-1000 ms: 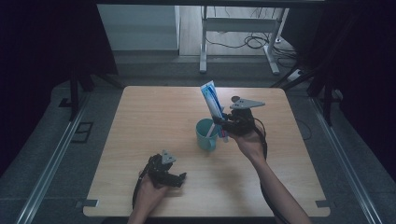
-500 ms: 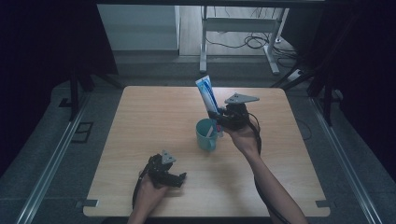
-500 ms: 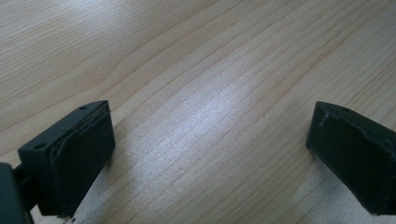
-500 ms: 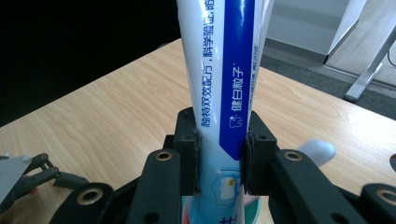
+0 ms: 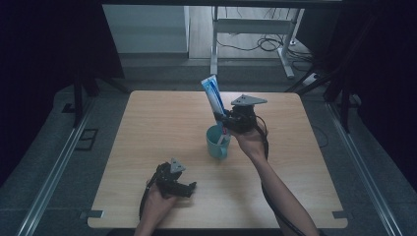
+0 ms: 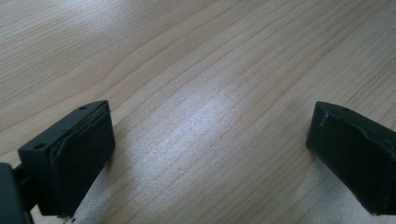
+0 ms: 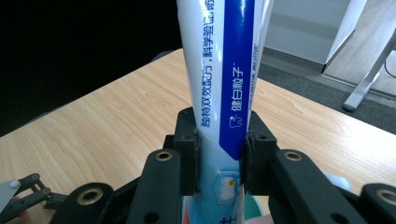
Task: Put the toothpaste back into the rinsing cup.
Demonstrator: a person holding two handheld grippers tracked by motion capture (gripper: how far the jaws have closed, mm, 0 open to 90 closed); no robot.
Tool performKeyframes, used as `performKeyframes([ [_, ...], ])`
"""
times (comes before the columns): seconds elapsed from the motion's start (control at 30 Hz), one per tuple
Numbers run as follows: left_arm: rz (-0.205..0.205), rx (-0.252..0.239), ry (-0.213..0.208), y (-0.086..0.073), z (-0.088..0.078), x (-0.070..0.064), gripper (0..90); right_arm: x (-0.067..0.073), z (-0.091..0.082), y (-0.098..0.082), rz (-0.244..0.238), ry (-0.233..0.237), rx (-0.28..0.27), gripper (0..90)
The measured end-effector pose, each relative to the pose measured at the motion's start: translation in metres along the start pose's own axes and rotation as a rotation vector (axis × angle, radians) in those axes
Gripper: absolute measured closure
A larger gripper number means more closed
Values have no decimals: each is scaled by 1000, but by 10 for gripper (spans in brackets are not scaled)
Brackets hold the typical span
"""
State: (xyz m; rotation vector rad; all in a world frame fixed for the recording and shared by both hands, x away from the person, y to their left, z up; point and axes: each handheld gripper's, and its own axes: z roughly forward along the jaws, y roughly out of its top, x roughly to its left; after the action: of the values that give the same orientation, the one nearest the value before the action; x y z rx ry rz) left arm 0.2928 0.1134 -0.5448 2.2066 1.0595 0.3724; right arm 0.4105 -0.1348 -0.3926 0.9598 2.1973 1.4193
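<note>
A white and blue toothpaste tube [image 5: 212, 96] stands nearly upright over a teal mug [image 5: 217, 142] near the table's middle. My right gripper [image 5: 222, 120] is shut on the tube's lower part, just above the mug's rim. In the right gripper view the tube [image 7: 219, 79] rises between the two black pads, which press on its sides. My left gripper [image 5: 189, 187] rests on the wood at the near left. In the left gripper view its jaws stand wide apart, with bare wood between them, so the left gripper [image 6: 210, 154] is open.
The wooden table [image 5: 147, 128] is bare around the mug. Beyond its far edge stand metal desk legs [image 5: 214, 44] and cables on the floor. Dark curtains hang on both sides.
My right gripper has carried the tube leftward, from the mug's right side to over the mug. The left hand has stayed put.
</note>
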Motion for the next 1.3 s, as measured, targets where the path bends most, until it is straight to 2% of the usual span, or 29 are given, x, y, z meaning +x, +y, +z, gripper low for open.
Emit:
performKeyframes([
  [0.8, 11, 6, -4, 0, 0, 0, 12, 9, 30, -27, -21, 12, 3, 713],
  [1.3, 11, 6, -4, 0, 0, 0, 12, 8, 39, -47, -21, 5, 24, 711],
])
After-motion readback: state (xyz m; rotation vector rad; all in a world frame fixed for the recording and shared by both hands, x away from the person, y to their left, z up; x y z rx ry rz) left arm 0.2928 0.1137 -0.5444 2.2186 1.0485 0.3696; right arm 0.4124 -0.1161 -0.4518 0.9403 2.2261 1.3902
